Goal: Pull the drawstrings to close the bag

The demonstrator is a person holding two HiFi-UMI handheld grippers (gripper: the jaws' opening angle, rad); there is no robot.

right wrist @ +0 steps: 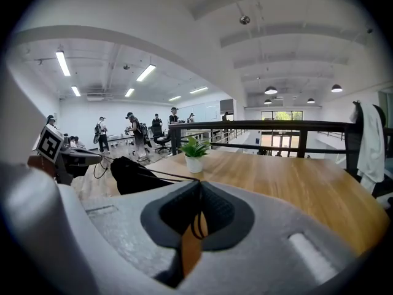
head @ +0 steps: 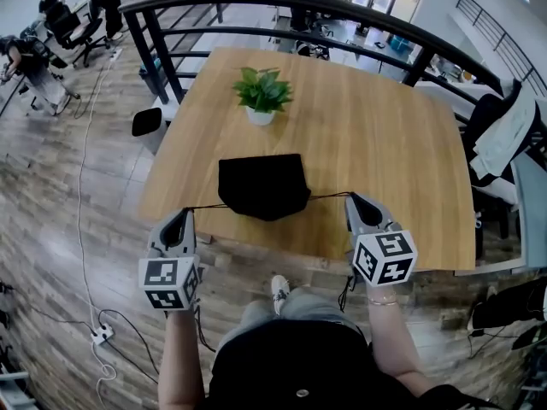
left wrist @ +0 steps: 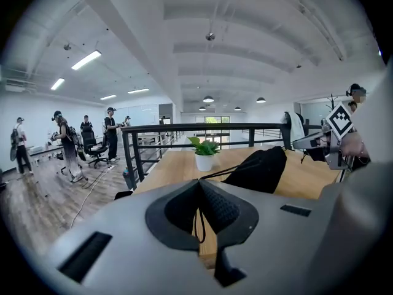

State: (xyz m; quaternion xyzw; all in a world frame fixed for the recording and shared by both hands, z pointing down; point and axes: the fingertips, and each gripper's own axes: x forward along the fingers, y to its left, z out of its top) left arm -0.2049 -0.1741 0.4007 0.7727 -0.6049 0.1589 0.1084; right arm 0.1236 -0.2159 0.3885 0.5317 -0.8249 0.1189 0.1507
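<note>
Wooden planks floor an open office, where a black railing (head: 256, 7) curves behind a light wood table (head: 385, 143). At the left, the left claw (head: 182, 215) hangs just off the table's near edge. Its jaws are pinched together on the left drawstring (head: 205, 207), which runs taut to the black bag (head: 262, 186). The bag lies on the table near the front edge, between the two claws. A potted plant (head: 261, 94) stands behind it, well apart. From the bag's other side the right drawstring (head: 329, 196) stretches to the right claw (head: 353, 198), whose jaws are clamped on it, a short loop of cord dangling below.
</note>
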